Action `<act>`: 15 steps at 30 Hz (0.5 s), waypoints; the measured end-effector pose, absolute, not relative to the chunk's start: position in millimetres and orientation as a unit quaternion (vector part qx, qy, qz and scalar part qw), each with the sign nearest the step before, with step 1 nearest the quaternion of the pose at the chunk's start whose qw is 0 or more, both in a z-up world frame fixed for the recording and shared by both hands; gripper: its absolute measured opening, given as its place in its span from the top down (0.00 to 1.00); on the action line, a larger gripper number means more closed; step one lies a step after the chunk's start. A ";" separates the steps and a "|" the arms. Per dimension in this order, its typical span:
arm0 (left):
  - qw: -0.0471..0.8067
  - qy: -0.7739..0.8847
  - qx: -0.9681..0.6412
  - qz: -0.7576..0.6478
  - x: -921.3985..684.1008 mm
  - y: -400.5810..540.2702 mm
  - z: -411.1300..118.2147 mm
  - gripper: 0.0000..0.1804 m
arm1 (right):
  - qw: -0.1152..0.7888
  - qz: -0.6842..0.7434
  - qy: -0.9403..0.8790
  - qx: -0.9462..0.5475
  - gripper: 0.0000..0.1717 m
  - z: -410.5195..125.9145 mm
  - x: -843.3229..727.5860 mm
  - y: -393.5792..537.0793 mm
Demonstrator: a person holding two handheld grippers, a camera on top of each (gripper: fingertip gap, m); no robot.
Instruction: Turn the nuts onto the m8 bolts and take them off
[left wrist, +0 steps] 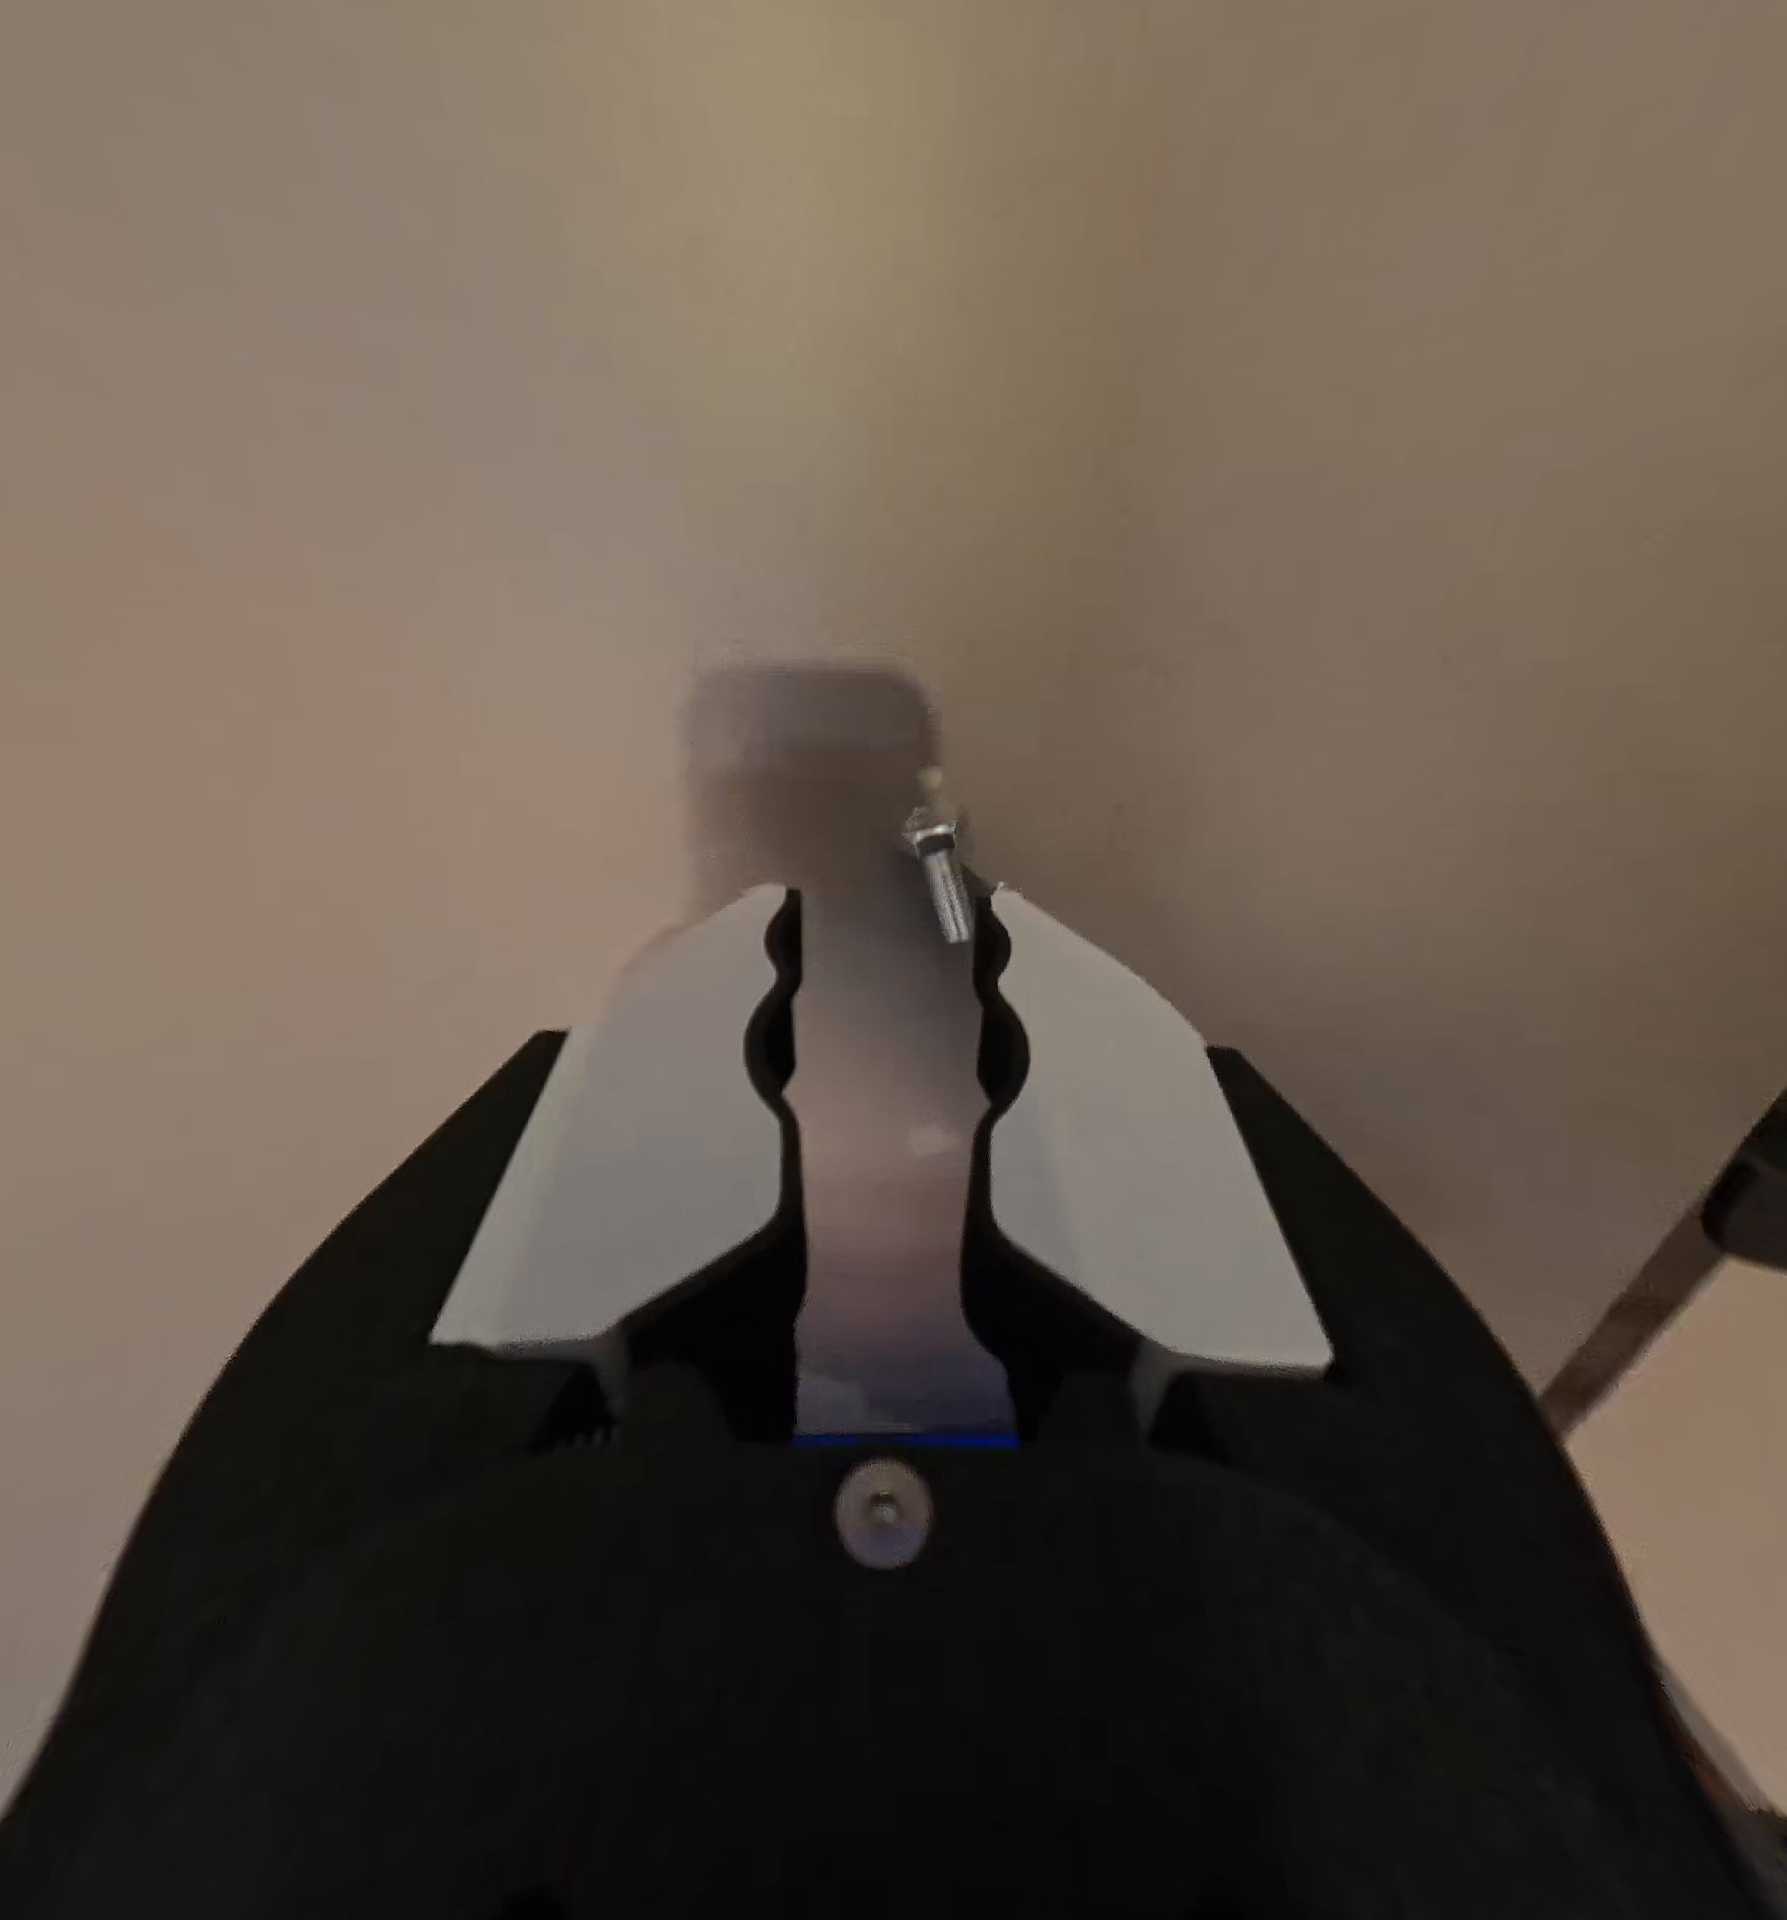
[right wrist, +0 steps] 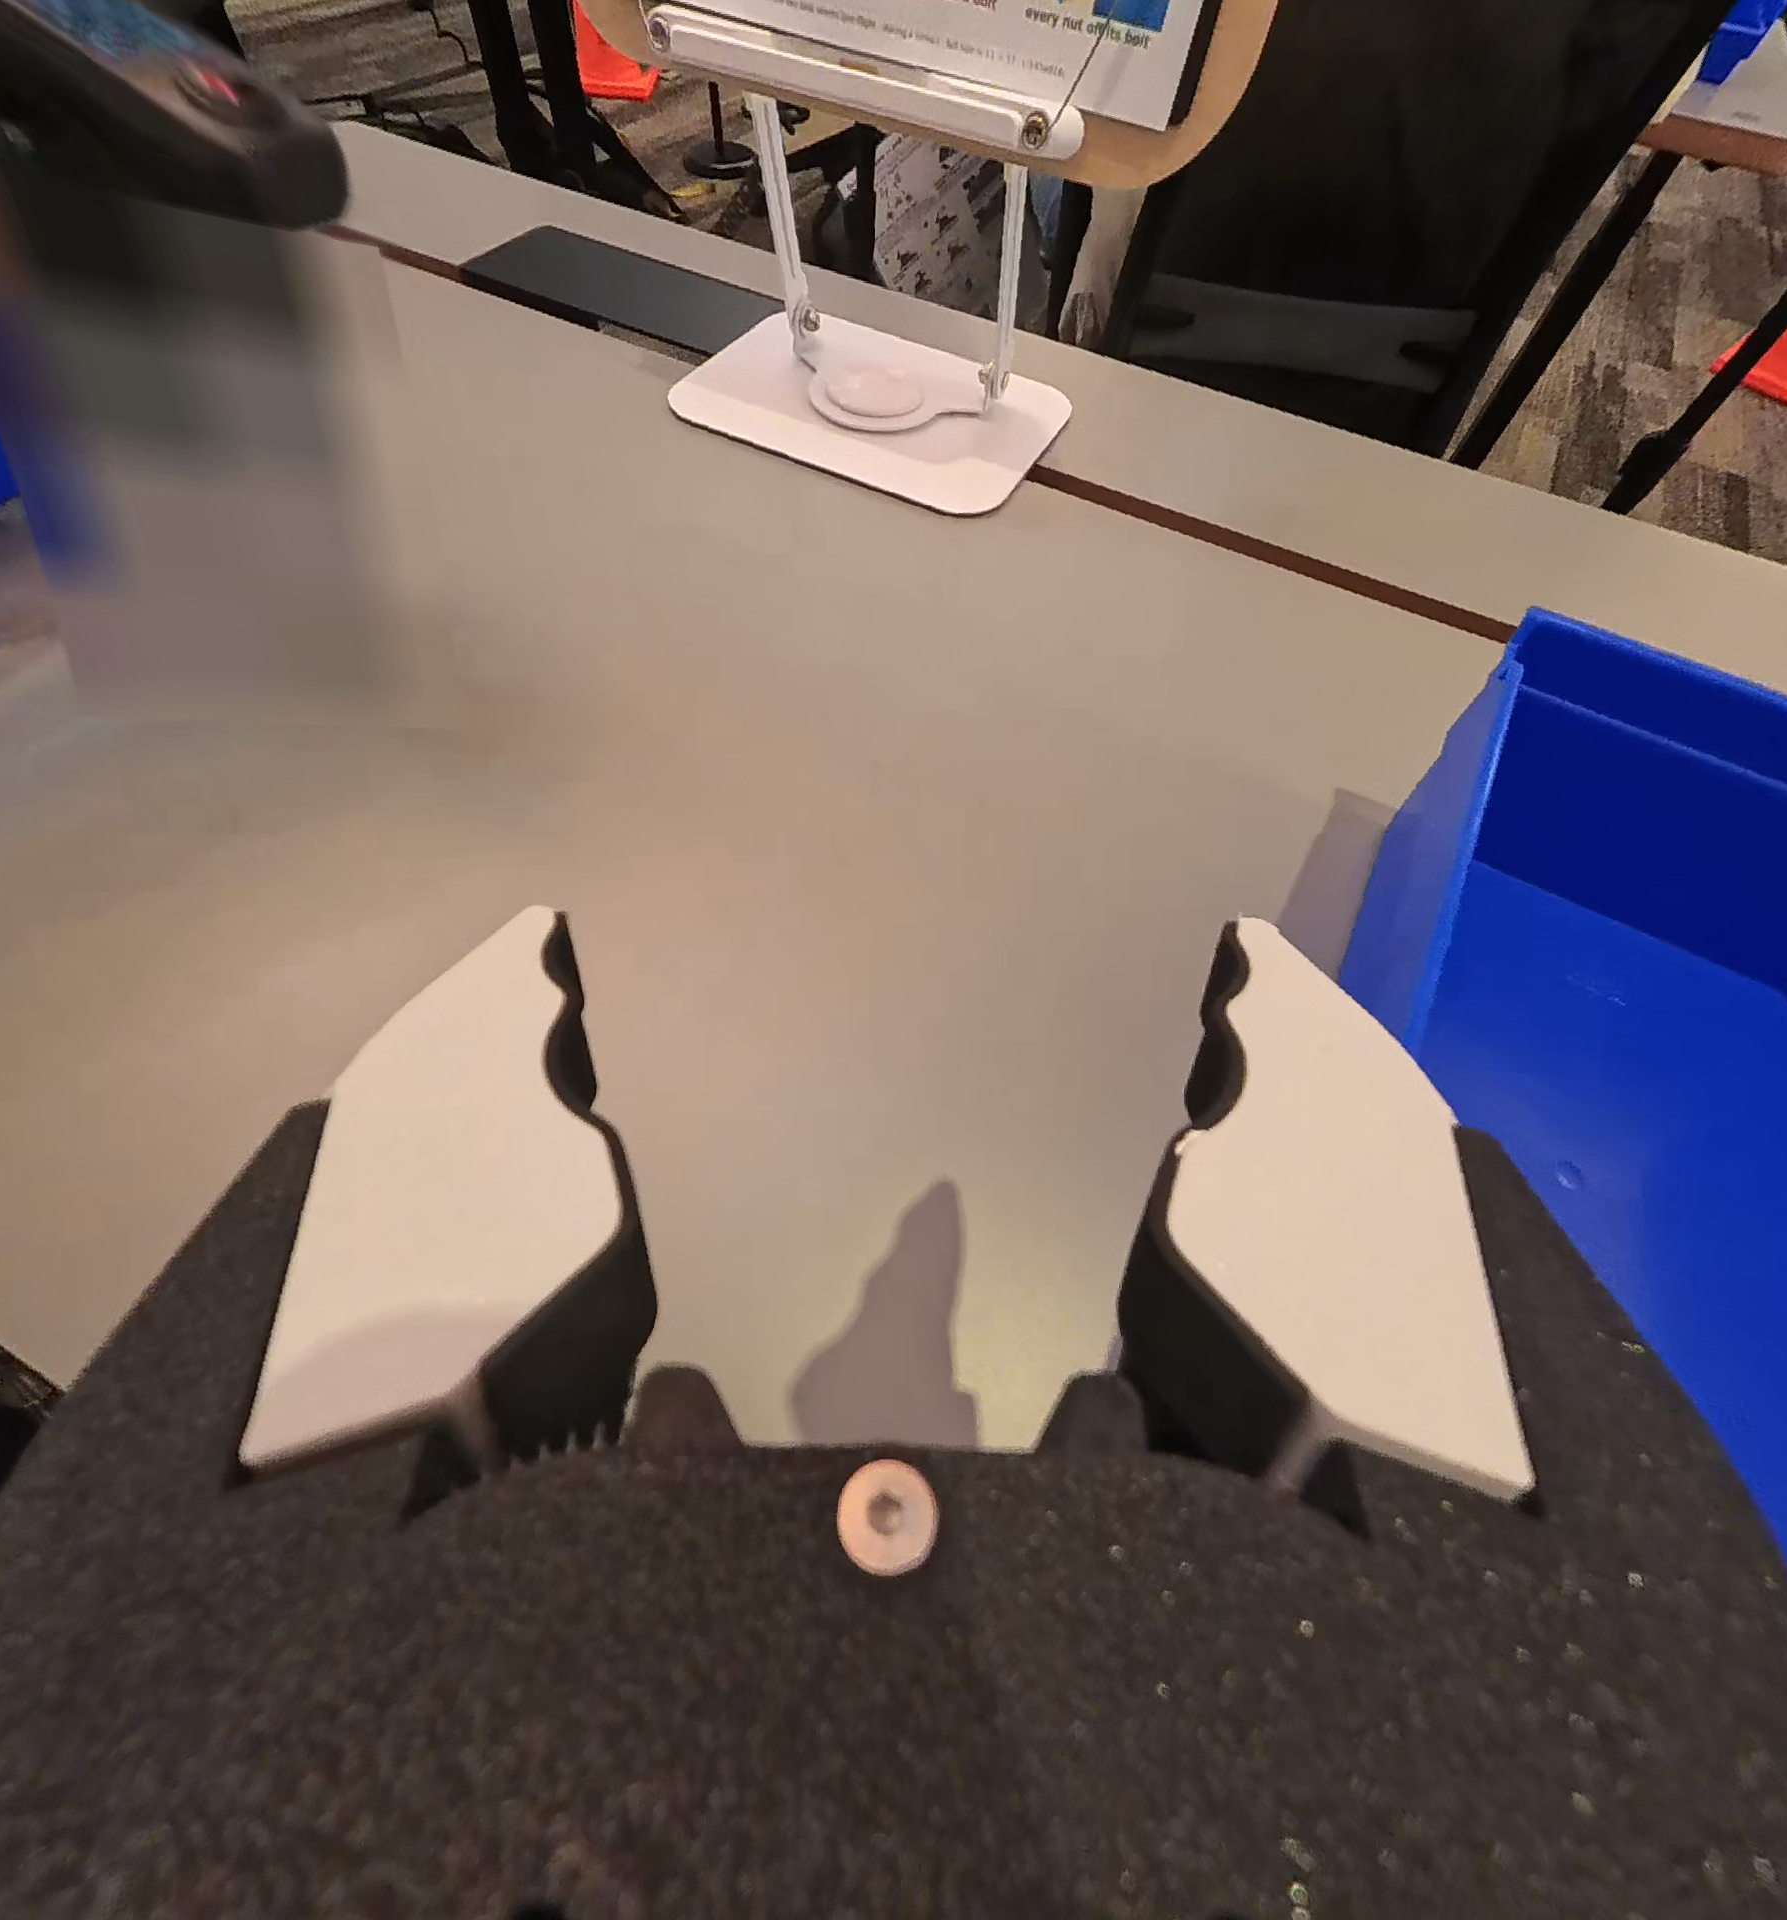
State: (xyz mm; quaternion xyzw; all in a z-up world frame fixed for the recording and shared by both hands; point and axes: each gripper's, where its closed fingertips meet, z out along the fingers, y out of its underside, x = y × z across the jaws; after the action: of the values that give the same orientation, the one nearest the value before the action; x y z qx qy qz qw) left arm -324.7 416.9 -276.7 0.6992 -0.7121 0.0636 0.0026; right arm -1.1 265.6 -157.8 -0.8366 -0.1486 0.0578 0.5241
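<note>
Pale beige surface (left wrist: 349, 520) fills the left wrist view, and one silver bolt (left wrist: 943, 883) lies on it just off the right fingertip (left wrist: 1014, 914) of the left claw (left wrist: 884, 904). That claw is partly open, nothing between its pads. The right claw (right wrist: 894, 935) is spread wide and empty over the same surface, a blue bin (right wrist: 1647, 935) close on its right and a white stand (right wrist: 868, 416) beyond. I judge this the reach for the bolt; next, centre the gap over its shank and close. Counted: one bolt, no nut visible, one bin.
</note>
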 end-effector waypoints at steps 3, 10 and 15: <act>-0.087 -0.682 0.719 0.103 -329.5 418.5 -237.7 0.82 | 0.524 0.060 -0.150 -0.836 0.34 -159.3 -0.9 266.7; -0.250 -0.582 0.759 0.150 -424.1 405.1 -145.1 0.83 | 0.520 0.073 -0.162 -0.835 0.34 -163.6 -8.0 277.0; -0.263 -0.500 0.818 0.111 -532.3 386.7 -149.9 0.86 | 0.520 0.080 -0.174 -0.833 0.34 -163.3 -18.8 286.8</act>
State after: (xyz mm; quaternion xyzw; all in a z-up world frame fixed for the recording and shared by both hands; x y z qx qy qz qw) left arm -532.3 386.7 -149.9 0.8178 -0.5000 0.1112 -0.2625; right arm -18.8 286.8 -163.3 -0.8327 -0.1736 0.0800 0.5196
